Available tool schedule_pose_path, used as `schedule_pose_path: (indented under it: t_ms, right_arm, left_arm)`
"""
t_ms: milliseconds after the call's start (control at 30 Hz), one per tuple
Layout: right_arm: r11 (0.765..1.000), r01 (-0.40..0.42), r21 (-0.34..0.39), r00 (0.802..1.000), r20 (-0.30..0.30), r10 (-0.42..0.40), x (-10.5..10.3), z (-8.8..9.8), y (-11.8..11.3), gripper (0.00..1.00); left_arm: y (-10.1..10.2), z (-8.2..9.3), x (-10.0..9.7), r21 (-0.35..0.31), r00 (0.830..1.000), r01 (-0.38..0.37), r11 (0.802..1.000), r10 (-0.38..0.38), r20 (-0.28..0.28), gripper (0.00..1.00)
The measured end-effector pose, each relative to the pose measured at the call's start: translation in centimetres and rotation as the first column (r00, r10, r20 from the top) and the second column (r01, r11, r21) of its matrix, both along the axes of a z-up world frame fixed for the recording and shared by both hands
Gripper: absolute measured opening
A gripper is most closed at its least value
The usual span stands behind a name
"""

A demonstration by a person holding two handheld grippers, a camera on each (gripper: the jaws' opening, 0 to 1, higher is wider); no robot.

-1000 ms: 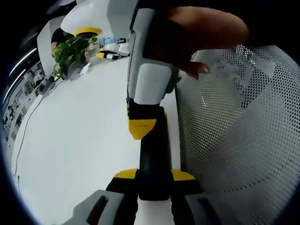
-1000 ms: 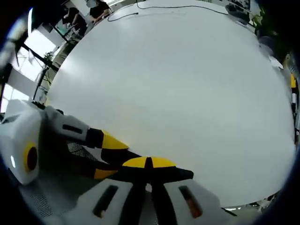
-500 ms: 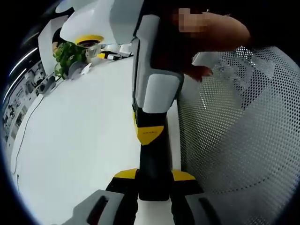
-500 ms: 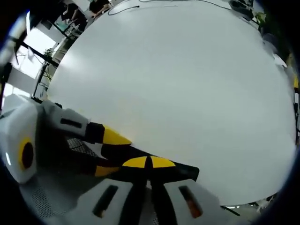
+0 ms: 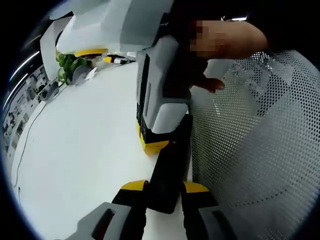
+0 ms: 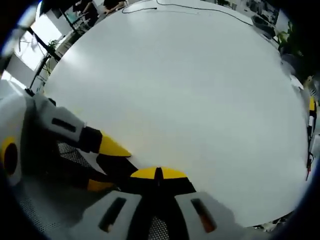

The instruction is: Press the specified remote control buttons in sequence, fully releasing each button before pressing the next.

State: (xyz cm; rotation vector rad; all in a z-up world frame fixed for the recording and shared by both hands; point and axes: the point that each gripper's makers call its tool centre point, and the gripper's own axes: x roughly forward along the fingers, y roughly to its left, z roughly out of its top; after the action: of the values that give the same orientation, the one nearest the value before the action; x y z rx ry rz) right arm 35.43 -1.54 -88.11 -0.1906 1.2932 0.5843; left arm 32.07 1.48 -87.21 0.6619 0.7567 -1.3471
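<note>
I pinch the black remote (image 5: 167, 175) in my left gripper (image 5: 164, 186); my right gripper (image 6: 158, 173), jaws together, presses at twelve o'clock—release fully next.

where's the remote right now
In the left gripper view the black remote sits clamped between the left gripper jaws, over the white table, the right gripper tip pressing it.

Both views are bright and evenly lit; the white surface (image 6: 190, 95) glares softly, nearly featureless. Window light (image 6: 35, 47) blows out at the far left. Fisheye bending curves the edges, where detail blurs; shadows stay faint.
</note>
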Motion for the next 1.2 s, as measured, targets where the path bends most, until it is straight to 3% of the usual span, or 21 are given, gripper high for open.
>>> schedule_pose_path:
  t_ms: [133, 233, 267, 333, 433, 600, 833, 1200]
  right_arm:
    - [0.998, 0.059, 0.034, 0.998, -0.033, -0.058, 0.0, 0.1, -0.2, 0.0]
    - [0.996, 0.084, 0.011, 0.988, -0.127, -0.082, -0.9, 0.0, -0.6, 0.0]
    - [0.996, 0.086, 0.002, 0.988, -0.13, -0.085, -0.9, 0.0, -0.8, 0.0]
    - [0.995, 0.096, 0.01, 0.992, -0.078, -0.095, -0.1, 0.5, -0.9, 0.0]
    - [0.988, 0.146, 0.056, 0.988, -0.054, -0.143, 0.5, 1.7, -0.8, 0.0]
    - [0.976, 0.202, 0.085, 0.974, -0.119, -0.192, 0.0, 2.1, -0.8, 0.0]
    - [0.976, 0.204, 0.075, 0.972, -0.135, -0.193, -0.2, 2.0, -0.8, 0.0]
    - [0.981, 0.184, 0.062, 0.975, -0.137, -0.174, -0.4, 1.2, -0.6, 0.0]
  left_arm:
    - [0.0, 0.0, 0.0, 0.003, 1.0, 0.0, 1.0, 0.0, 0.0, 0.27]
    - [0.0, 0.0, 0.0, 0.003, 1.0, -0.002, 1.0, 0.002, 0.0, 0.26]
    - [0.0, 0.0, 0.0, 0.003, 1.0, -0.004, 1.0, 0.004, 0.002, 0.26]
    - [0.0, 0.0, 0.0, 0.006, 1.0, -0.006, 1.0, 0.006, 0.0, 0.26]
    - [0.0, 0.0, 0.1, 0.007, 1.0, -0.01, 1.0, 0.01, -0.002, 0.26]
    - [-0.1, 0.0, 0.5, 0.009, 0.999, -0.041, 0.999, 0.041, -0.003, 0.26]
    - [0.4, 0.2, 2.2, 0.003, 0.989, -0.149, 0.989, 0.149, -0.007, 0.26]
    - [0.1, 0.1, 2.2, 0.001, 0.989, -0.15, 0.989, 0.15, -0.006, 0.26]
